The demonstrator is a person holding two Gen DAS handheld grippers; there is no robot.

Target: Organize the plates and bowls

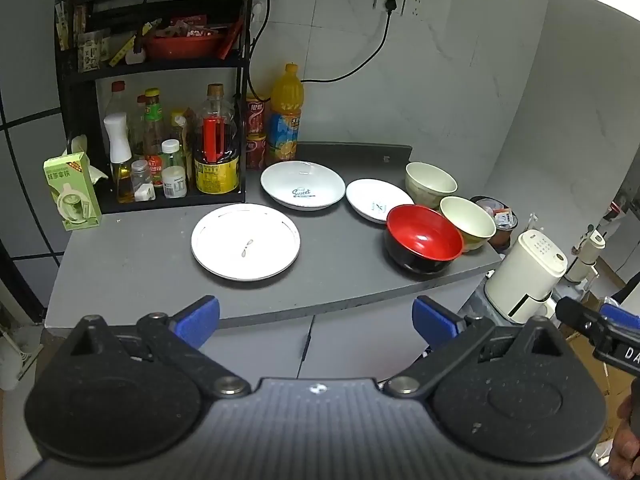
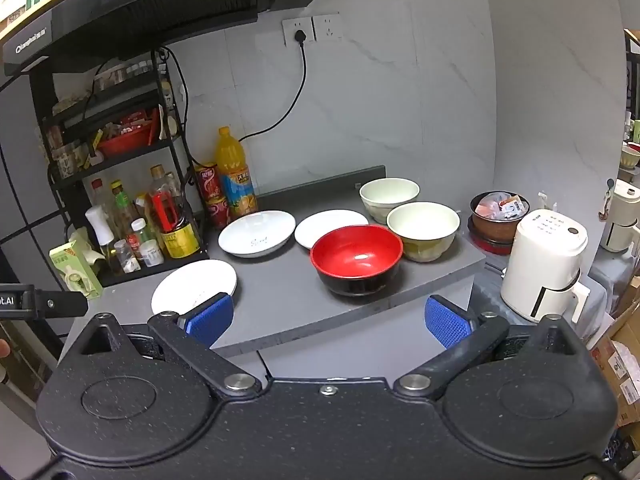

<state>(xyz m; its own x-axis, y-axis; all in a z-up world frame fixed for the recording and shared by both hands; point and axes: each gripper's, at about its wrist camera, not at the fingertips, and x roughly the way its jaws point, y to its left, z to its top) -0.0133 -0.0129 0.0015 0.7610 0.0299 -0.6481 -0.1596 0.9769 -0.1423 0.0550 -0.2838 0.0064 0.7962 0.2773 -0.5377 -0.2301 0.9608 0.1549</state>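
Note:
On the grey counter (image 1: pixel 140 264) lie a flat white plate (image 1: pixel 245 242) (image 2: pixel 194 286), a deep white plate marked "Sweet" (image 1: pixel 303 185) (image 2: pixel 256 233) and a smaller white plate (image 1: pixel 376 200) (image 2: pixel 330 228). At the right stand a red-and-black bowl (image 1: pixel 423 238) (image 2: pixel 357 258) and two cream bowls, one in front (image 1: pixel 467 222) (image 2: pixel 423 230) and one behind (image 1: pixel 430 184) (image 2: pixel 389 197). My left gripper (image 1: pixel 316 322) is open in front of the counter edge, holding nothing. My right gripper (image 2: pixel 328 322) is open too, short of the red bowl.
A black rack (image 1: pixel 160 80) with sauce bottles stands at the back left, with a green carton (image 1: pixel 72 190), an orange juice bottle (image 1: pixel 286 114) and red cans beside it. A white appliance (image 2: pixel 544 264) and a bowl of packets (image 2: pixel 498 212) sit right of the counter. Cardboard boxes lie lower right.

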